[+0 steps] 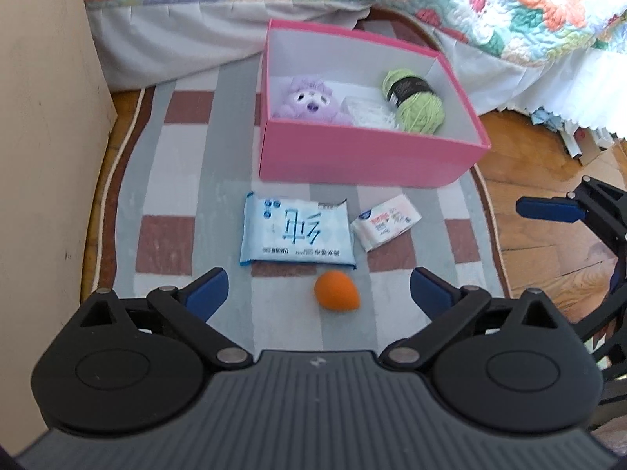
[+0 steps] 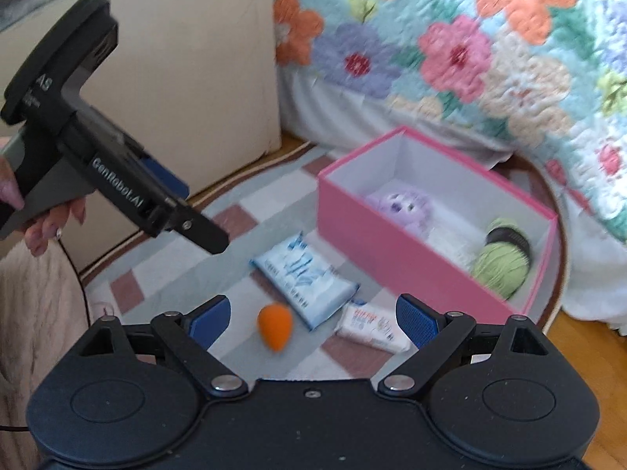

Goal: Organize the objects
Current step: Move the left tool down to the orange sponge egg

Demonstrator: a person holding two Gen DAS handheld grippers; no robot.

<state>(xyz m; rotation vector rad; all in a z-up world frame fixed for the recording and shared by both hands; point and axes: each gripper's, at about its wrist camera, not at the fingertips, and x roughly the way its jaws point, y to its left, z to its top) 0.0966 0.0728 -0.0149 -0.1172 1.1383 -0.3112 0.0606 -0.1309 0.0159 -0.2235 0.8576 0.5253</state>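
**Hovering over the rug, both grippers empty**

Left gripper point(image 1: 319, 291) jaws spread wide, nothing between them; orange egg-shaped sponge point(image 1: 336, 290) lies on the checked rug point(image 1: 176, 180) just ahead. Right gripper point(image 2: 313, 319) also agape, holding nothing. Beyond the sponge: blue wipes pack point(image 1: 296, 231), small white tissue pack point(image 1: 386, 221) beside it. Farther: pink box point(image 1: 368, 156) holding purple plush point(image 1: 307, 100), clear packet point(image 1: 368, 113), green yarn point(image 1: 415, 102). Floral quilt point(image 1: 490, 4) behind.

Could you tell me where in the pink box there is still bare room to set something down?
The pink box is free along its far wall and far corners, behind the purple plush, the clear packet and the green yarn. Its near wall is crowded: those three lie there in a row. Outside, the rug left of the blue wipes pack is bare.
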